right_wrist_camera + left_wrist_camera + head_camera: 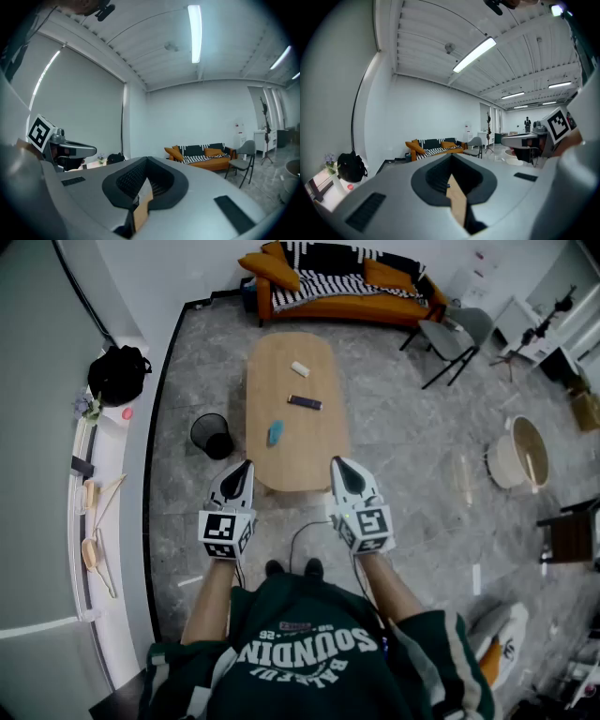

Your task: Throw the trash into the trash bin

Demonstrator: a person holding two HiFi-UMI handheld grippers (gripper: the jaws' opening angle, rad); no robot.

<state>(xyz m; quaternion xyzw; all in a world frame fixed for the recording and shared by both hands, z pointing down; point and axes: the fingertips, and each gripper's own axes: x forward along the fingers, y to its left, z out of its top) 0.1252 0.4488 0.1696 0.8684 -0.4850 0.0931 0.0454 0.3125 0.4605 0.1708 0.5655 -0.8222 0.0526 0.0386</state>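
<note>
From the head view, nothing has been thrown away yet. Three bits of trash lie on the wooden tabletop (281,343): a white piece (300,368) at the far end, a dark wrapper (304,402) in the middle and a blue piece (276,433) nearest the person. The black mesh trash bin (212,435) stands on the floor just beside the tabletop's left edge. The left gripper (246,465) and right gripper (337,463) hover side by side over the near end, short of all three pieces, so every pick and drop is left to do. An orange sofa (337,282) and a grey chair (455,334) stand well beyond, and nothing seems to block the reach to the blue piece or the bin. In the left gripper view the jaws are drawn together with nothing between them, only a sliver of wood showing below. The right gripper view shows the same: jaws together and empty.
</note>
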